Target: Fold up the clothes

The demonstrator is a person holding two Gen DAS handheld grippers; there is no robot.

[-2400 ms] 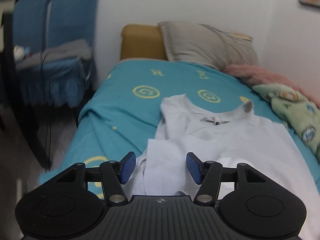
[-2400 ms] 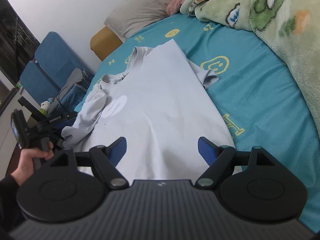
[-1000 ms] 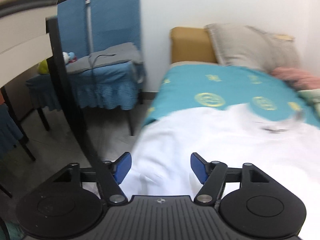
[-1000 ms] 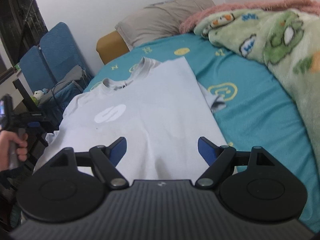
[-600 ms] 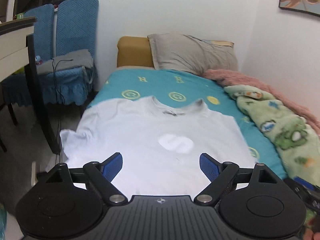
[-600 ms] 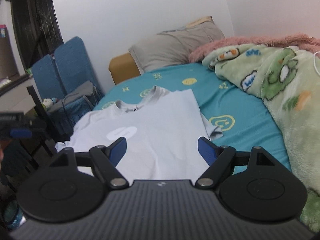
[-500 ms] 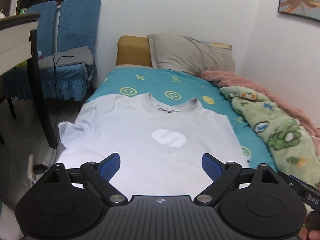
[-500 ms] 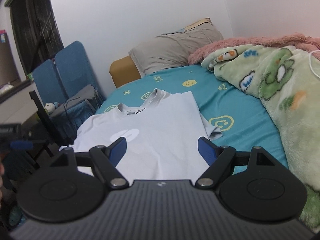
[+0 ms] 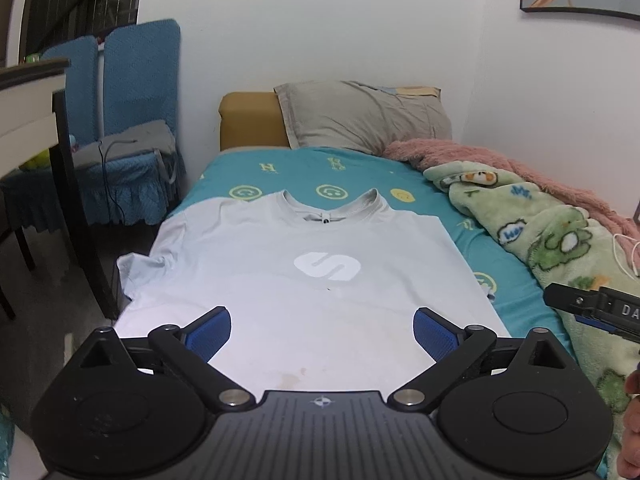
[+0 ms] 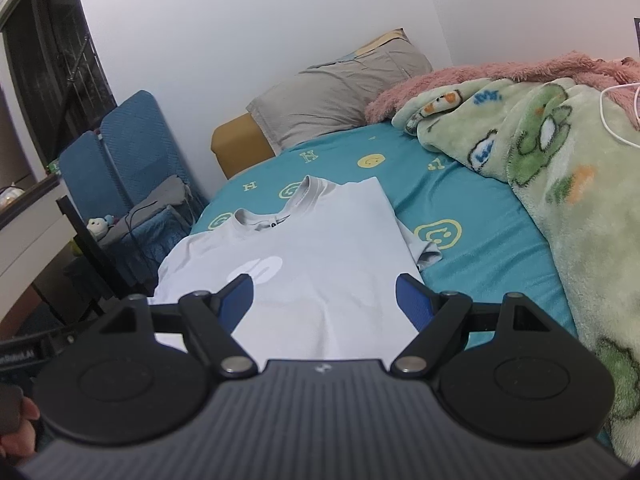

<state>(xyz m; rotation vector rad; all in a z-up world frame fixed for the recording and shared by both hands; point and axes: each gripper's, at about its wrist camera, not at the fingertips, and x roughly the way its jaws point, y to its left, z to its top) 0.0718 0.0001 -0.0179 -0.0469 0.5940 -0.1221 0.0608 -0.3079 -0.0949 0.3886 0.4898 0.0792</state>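
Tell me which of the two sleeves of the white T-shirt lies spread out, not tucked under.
The sleeve at the bed's chair-side edge lies spread out; the other sleeve, beside the green blanket, is mostly tucked under the T-shirt.

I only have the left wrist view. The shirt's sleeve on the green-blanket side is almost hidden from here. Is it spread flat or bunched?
Observer: Bunched. In the right wrist view that sleeve pokes out from under the shirt at its side edge. It lies crumpled on the teal sheet, apart from the green blanket.
Operator: Are the right tongs holding any cloth? I see only their side.
Observer: No. The right tongs stand open over the shirt's lower half, with nothing pinched between the pads.
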